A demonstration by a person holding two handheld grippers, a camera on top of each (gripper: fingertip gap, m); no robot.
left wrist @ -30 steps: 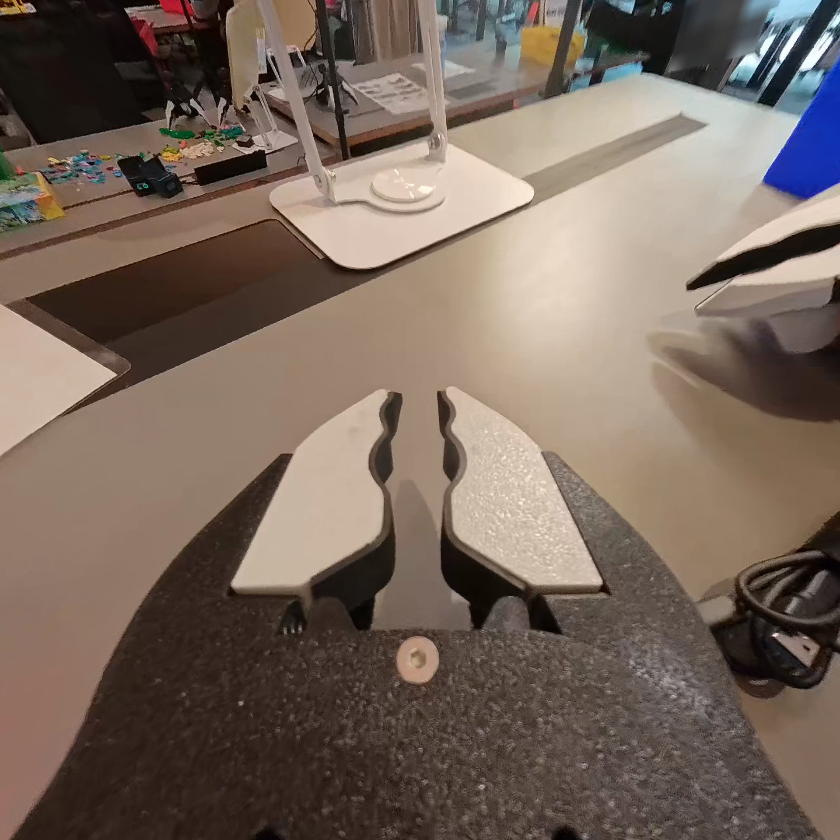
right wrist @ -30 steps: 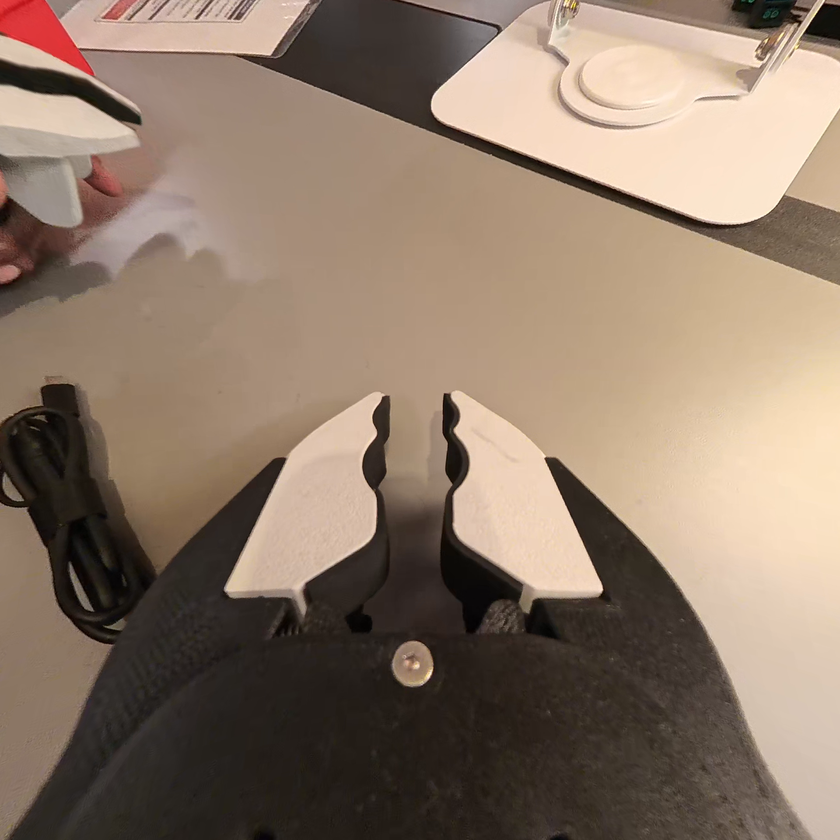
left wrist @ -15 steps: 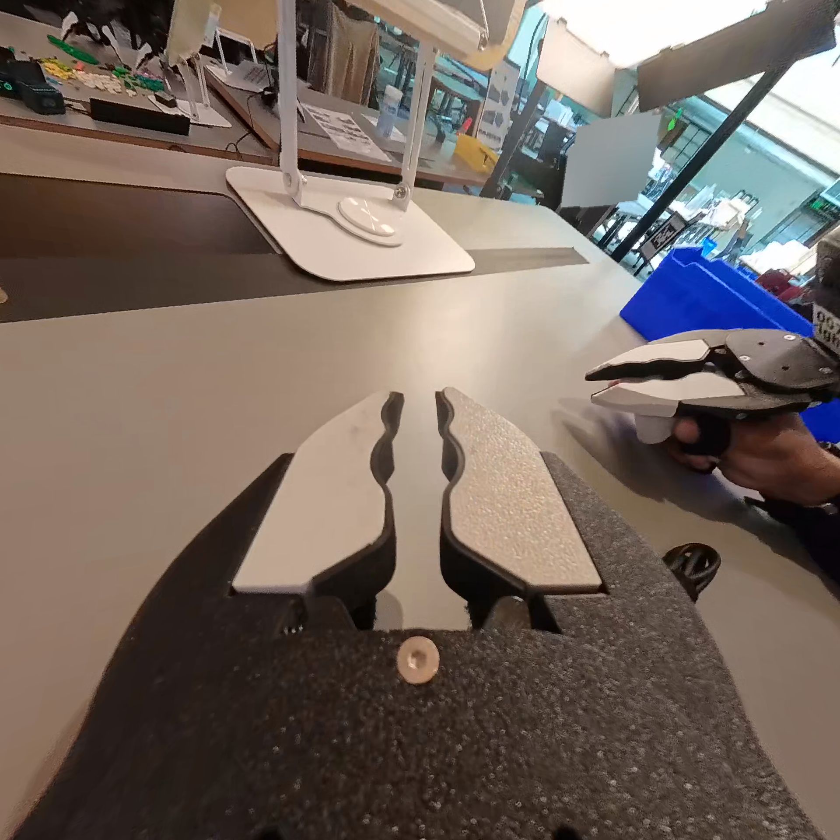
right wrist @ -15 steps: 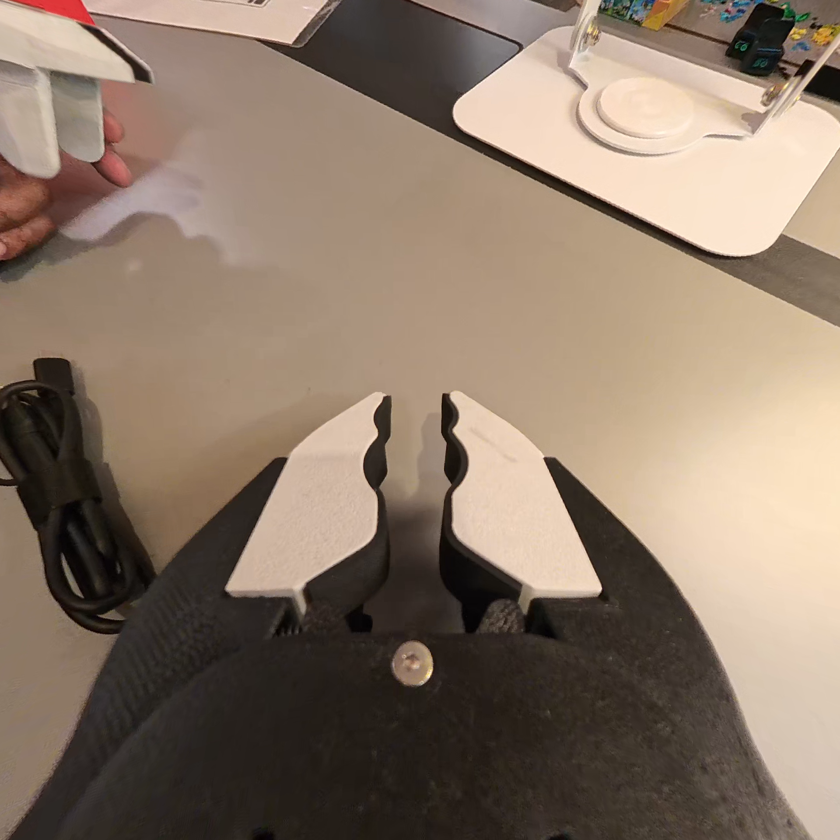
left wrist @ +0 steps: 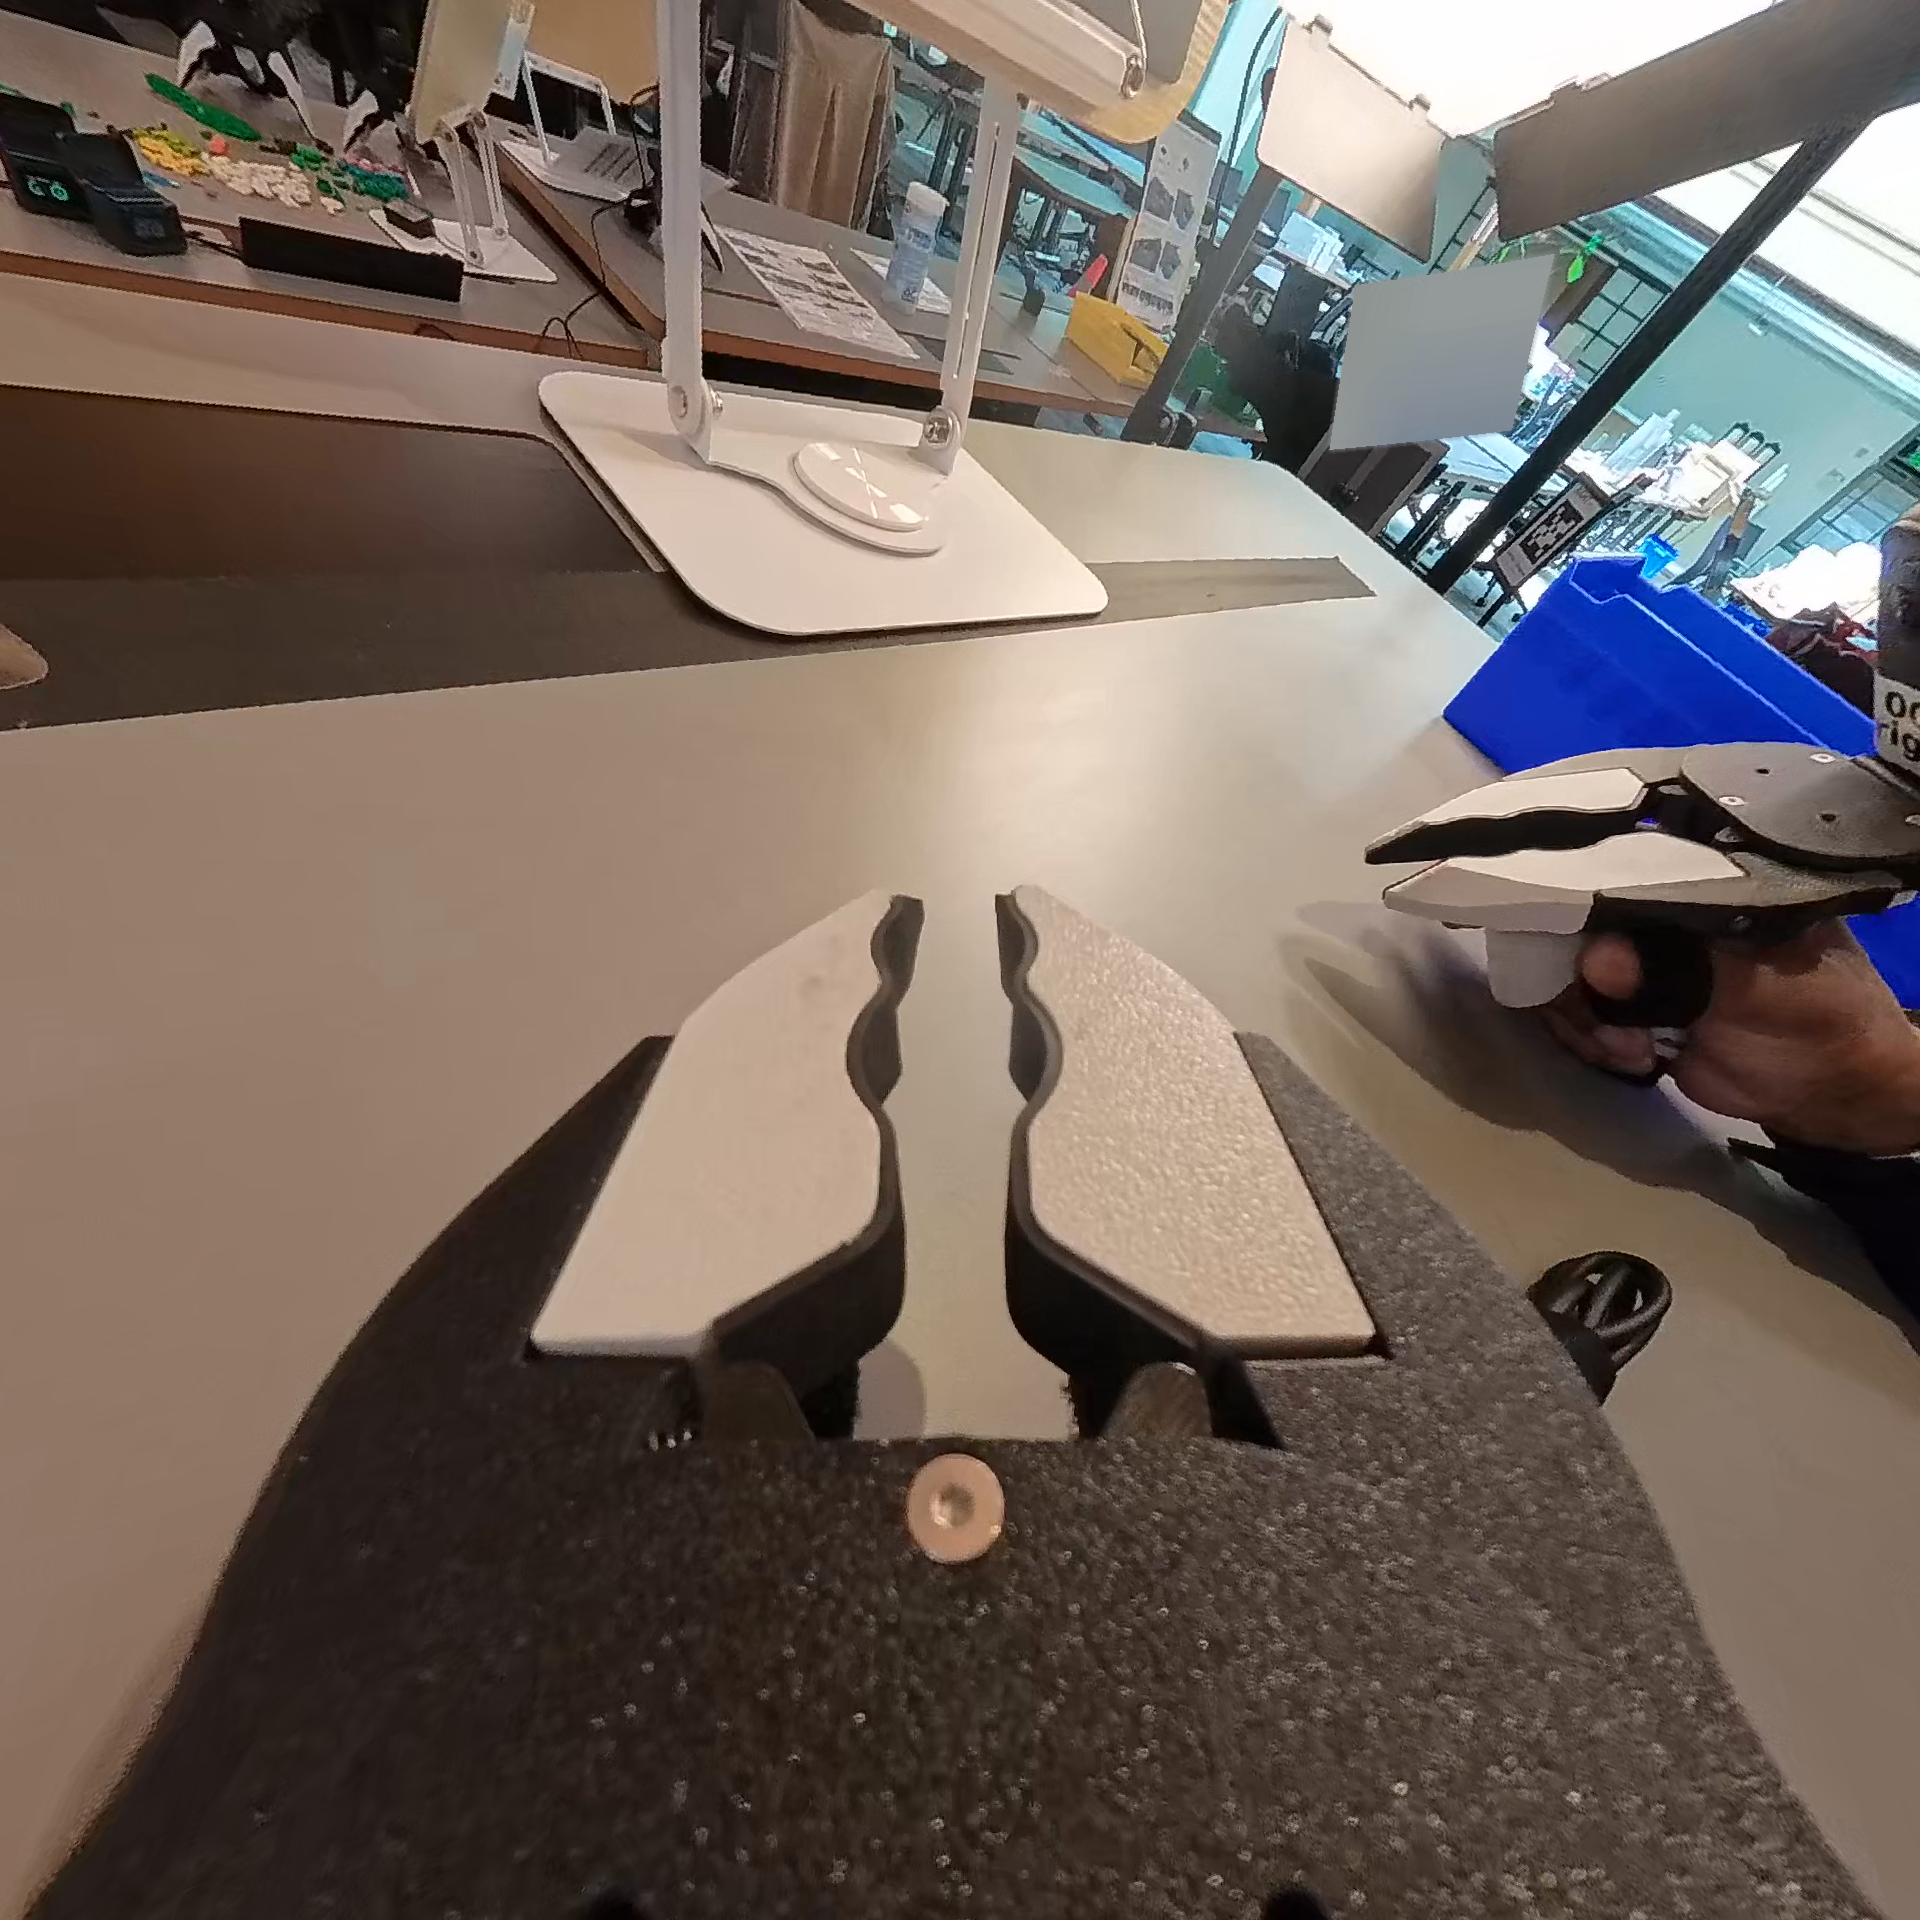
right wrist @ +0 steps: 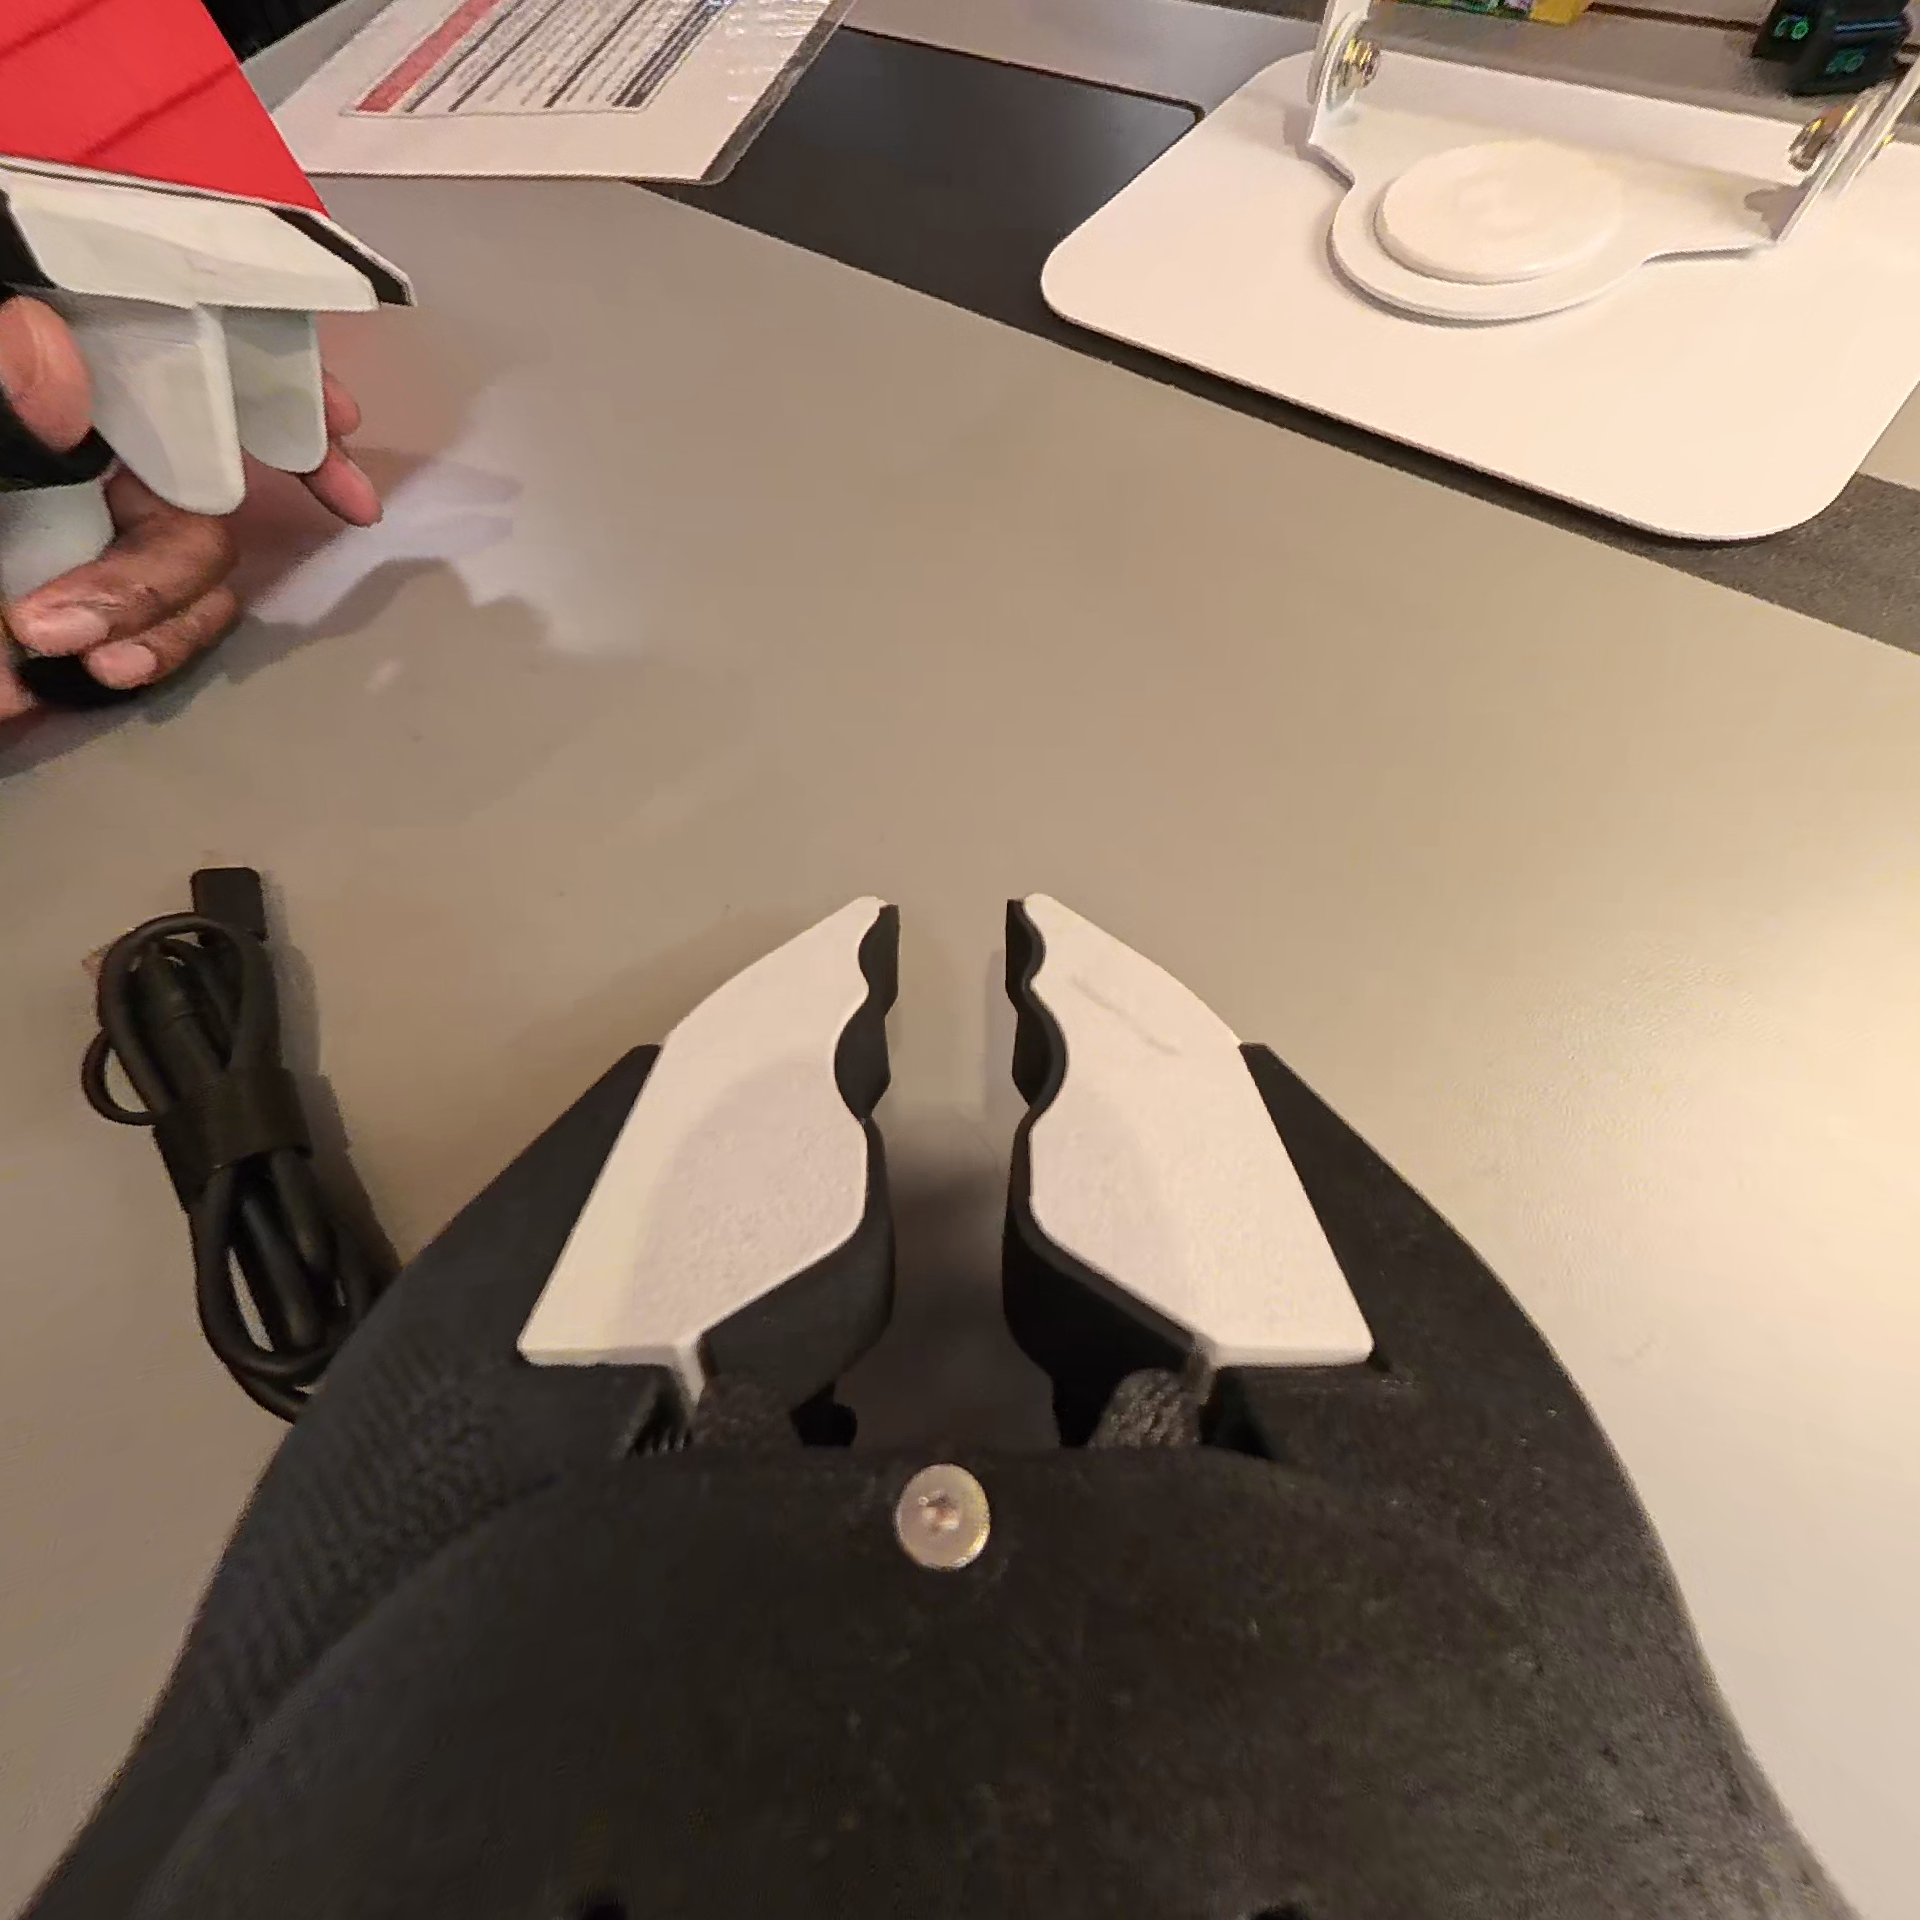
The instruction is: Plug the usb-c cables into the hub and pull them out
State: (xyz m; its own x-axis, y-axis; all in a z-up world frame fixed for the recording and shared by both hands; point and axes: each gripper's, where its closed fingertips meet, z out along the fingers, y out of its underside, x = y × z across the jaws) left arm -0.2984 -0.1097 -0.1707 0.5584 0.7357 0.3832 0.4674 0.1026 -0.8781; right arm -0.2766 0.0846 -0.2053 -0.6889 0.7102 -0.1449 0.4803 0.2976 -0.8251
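Note:
A coiled black USB-C cable, tied with a strap, lies on the grey table just left of my right gripper; one plug points away from me. A loop of the cable also peeks out beside my left gripper. Both grippers are empty, their jaws a narrow gap apart, held low over the table. The right gripper shows at the right of the left wrist view, held by a hand. The left gripper shows at the upper left of the right wrist view. No hub is in view.
A white lamp base stands behind on a dark strip; it also shows in the right wrist view. A blue bin sits at the far right. A laminated sheet lies at the back left. The tips of one gripper are about 20 centimeters away from the tips of the other. Both grippers' tips are roughly 15 centimeters from the plug.
The left gripper has tilted up and swung right, bringing the right gripper and hand fully into its view. The right gripper has shifted slightly. Both jaws keep the same narrow gap.

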